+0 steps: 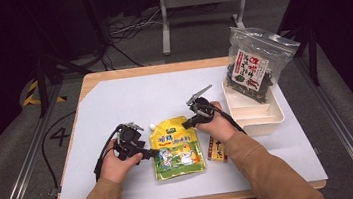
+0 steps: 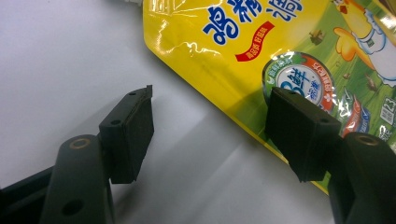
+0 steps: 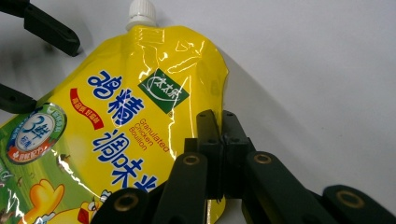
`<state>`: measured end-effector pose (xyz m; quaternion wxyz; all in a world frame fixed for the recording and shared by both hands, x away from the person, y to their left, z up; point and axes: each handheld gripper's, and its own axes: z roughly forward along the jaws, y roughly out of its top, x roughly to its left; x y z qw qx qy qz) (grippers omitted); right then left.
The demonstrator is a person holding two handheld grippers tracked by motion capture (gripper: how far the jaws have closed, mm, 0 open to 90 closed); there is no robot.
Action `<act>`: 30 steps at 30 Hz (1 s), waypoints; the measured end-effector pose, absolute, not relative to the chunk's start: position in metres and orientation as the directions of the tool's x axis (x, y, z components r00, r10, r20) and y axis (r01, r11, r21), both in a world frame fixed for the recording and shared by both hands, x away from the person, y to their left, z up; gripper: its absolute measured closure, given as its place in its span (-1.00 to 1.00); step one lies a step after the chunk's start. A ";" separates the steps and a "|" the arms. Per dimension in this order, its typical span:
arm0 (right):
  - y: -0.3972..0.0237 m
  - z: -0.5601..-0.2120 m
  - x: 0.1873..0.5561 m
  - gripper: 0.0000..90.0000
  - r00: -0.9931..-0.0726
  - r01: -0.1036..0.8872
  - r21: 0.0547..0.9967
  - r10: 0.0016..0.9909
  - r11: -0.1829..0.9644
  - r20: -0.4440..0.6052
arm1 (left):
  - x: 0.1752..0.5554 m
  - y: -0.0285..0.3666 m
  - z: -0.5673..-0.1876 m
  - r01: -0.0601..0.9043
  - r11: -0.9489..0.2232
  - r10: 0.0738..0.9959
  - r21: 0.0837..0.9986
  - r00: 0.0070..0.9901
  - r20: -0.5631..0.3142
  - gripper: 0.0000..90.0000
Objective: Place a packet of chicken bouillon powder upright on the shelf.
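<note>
- Lying flat on the white table (image 1: 129, 97), the yellow pouch (image 1: 176, 147) sits near the front edge, its white cap (image 1: 153, 127) pointing away from the person.
- Judging by its glossy film and the creases near the cap, the pouch is likely soft, slick and floppy; it holds granules, so it should sag and shift when lifted and is probably light to middling in weight.
- The flat sealed side edges look like the best places to grip, since film there is thin enough for jaws to close on; the plump middle would likely slip.
- The right gripper (image 3: 218, 140) is at the pouch's right edge, level with its upper half, jaws pressed together on that edge with the film pinched between the pads.
- The left gripper (image 2: 212, 135) is at the pouch's left edge, jaws spread: one pad rests over the pouch's printed face near the round badge, the other stands over bare table just beside the edge, not pressing.
- A small red packet (image 1: 216, 150) lies just right of the pouch.
- A white tray (image 1: 262, 115) stands farther right of the pouch, with a clear bag (image 1: 253, 63) of dark contents leaning in it.
</note>
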<state>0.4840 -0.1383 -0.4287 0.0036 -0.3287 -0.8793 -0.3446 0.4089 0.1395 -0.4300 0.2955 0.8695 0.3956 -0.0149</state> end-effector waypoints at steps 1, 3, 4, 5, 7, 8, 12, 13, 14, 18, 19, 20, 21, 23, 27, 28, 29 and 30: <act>-0.138 -0.427 0.483 0.99 -0.789 0.572 0.604 0.572 0.555 0.222 | 0.409 0.140 -0.429 0.697 -0.506 0.680 0.508 0.684 -0.263 -0.26; -0.138 -0.423 0.480 1.00 -0.796 0.560 0.609 0.568 0.562 0.208 | 0.408 0.144 -0.425 0.698 -0.492 0.679 0.520 0.682 -0.272 -0.26; -0.138 -0.421 0.479 1.00 -0.797 0.557 0.612 0.568 0.562 0.203 | 0.408 0.146 -0.423 0.699 -0.484 0.683 0.527 0.678 -0.272 -0.26; -0.139 -0.419 0.478 1.00 -0.801 0.548 0.623 0.564 0.558 0.199 | 0.408 0.150 -0.421 0.696 -0.472 0.681 0.541 0.677 -0.278 -0.26; -0.140 -0.415 0.476 1.00 -0.801 0.546 0.632 0.563 0.550 0.203 | 0.409 0.154 -0.420 0.704 -0.451 0.685 0.549 0.667 -0.292 -0.25; -0.141 -0.410 0.474 1.00 -0.803 0.541 0.640 0.561 0.546 0.201 | 0.409 0.156 -0.419 0.706 -0.444 0.688 0.551 0.663 -0.296 -0.25; -0.144 -0.397 0.467 1.00 -0.808 0.526 0.670 0.554 0.525 0.200 | 0.412 0.166 -0.417 0.719 -0.405 0.699 0.564 0.642 -0.316 -0.25; -0.144 -0.393 0.464 1.00 -0.813 0.515 0.681 0.548 0.521 0.195 | 0.411 0.167 -0.416 0.717 -0.404 0.701 0.567 0.641 -0.311 -0.25; -0.144 -0.390 0.462 1.00 -0.816 0.508 0.688 0.545 0.518 0.192 | 0.411 0.169 -0.415 0.713 -0.405 0.701 0.572 0.644 -0.307 -0.25; -0.145 -0.377 0.453 1.00 -0.826 0.486 0.715 0.533 0.503 0.186 | 0.408 0.172 -0.408 0.685 -0.400 0.682 0.609 0.666 -0.301 -0.26; -0.145 -0.377 0.453 1.00 -0.826 0.486 0.715 0.533 0.503 0.186 | 0.408 0.172 -0.408 0.685 -0.400 0.682 0.609 0.666 -0.301 -0.26; -0.146 -0.373 0.450 1.00 -0.829 0.477 0.725 0.528 0.497 0.184 | 0.407 0.174 -0.405 0.674 -0.396 0.678 0.623 0.673 -0.297 -0.26; -0.147 -0.368 0.447 1.00 -0.837 0.462 0.737 0.517 0.493 0.179 | 0.406 0.176 -0.404 0.673 -0.390 0.675 0.628 0.674 -0.302 -0.27; -0.147 -0.360 0.441 1.00 -0.846 0.443 0.753 0.506 0.487 0.171 | 0.406 0.179 -0.403 0.669 -0.385 0.679 0.636 0.672 -0.296 -0.27; -0.147 -0.348 0.429 1.00 -0.856 0.412 0.777 0.494 0.476 0.151 | 0.405 0.186 -0.400 0.662 -0.370 0.679 0.652 0.671 -0.297 -0.27; -0.147 -0.345 0.427 1.00 -0.861 0.399 0.786 0.487 0.472 0.145 | 0.405 0.187 -0.400 0.661 -0.371 0.677 0.653 0.673 -0.297 -0.26; -0.147 -0.345 0.427 1.00 -0.861 0.399 0.786 0.487 0.472 0.145 | 0.405 0.187 -0.400 0.661 -0.371 0.677 0.653 0.673 -0.297 -0.26; -0.146 -0.342 0.424 1.00 -0.863 0.393 0.793 0.485 0.465 0.143 | 0.405 0.188 -0.399 0.656 -0.372 0.677 0.657 0.676 -0.292 -0.26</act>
